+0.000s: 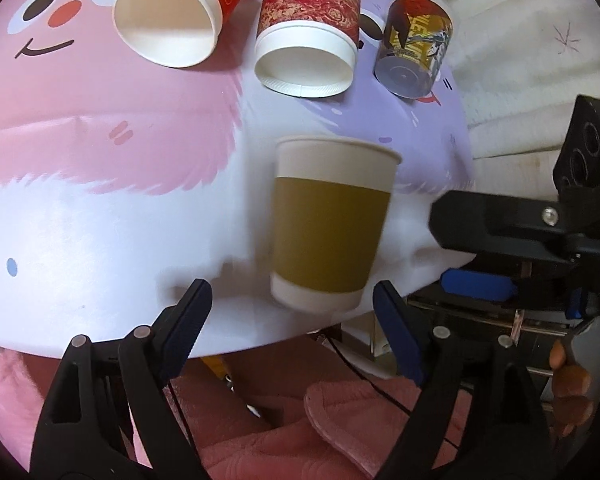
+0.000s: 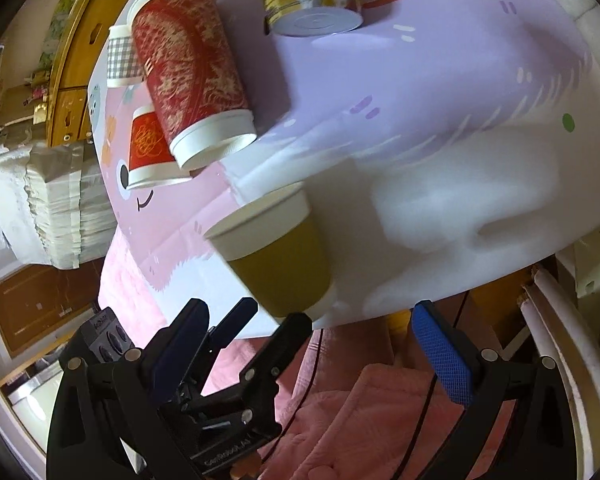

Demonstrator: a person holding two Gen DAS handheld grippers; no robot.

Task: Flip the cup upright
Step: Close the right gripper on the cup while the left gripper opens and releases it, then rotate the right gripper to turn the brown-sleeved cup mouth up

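Both tools (image 1: 292,312) (image 2: 362,326) gape open, brown-sleeved cup (image 1: 328,224) upright just beyond their tips.

Bright, even indoor light on both views, and glare washes the white part of the table mat (image 1: 100,240) almost blank. The brown-sleeved cup (image 1: 328,224) is smeared with motion blur, its edges soft in the right wrist view too. Soft shadows fall beside the lying cups. Heavy fisheye bending curves the table edge, and dark vignette fills the corners.
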